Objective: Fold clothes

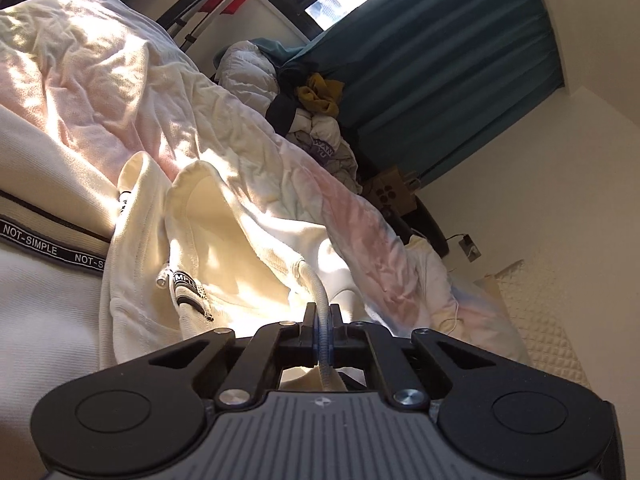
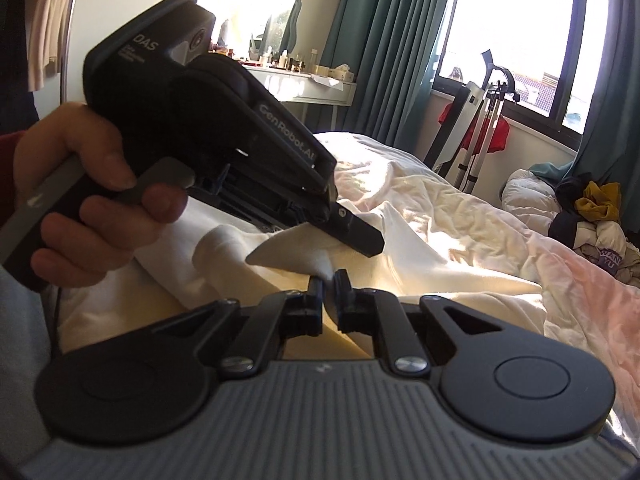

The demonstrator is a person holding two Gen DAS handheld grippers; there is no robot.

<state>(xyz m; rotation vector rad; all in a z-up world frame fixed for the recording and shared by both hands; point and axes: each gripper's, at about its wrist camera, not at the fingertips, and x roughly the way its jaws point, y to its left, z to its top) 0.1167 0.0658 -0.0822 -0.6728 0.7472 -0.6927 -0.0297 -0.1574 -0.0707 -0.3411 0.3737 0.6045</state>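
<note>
A cream white hoodie [image 1: 224, 248] with a black "NOT-SIMPLE" band [image 1: 52, 248] lies crumpled on the bed. My left gripper [image 1: 323, 314] is shut on a fold of the hoodie's edge. In the right wrist view the hoodie [image 2: 420, 268] lies just ahead, and my right gripper [image 2: 329, 280] is shut on a pinched point of its fabric. The left gripper [image 2: 360, 238], held by a hand, grips the same garment just above and beyond the right one.
A rumpled white and pink duvet [image 1: 132, 92] covers the bed. A pile of unfolded clothes [image 2: 592, 216] sits at the far end by teal curtains [image 1: 448, 72]. A drying rack [image 2: 480, 128] stands by the window. A dresser [image 2: 312, 88] stands at the back.
</note>
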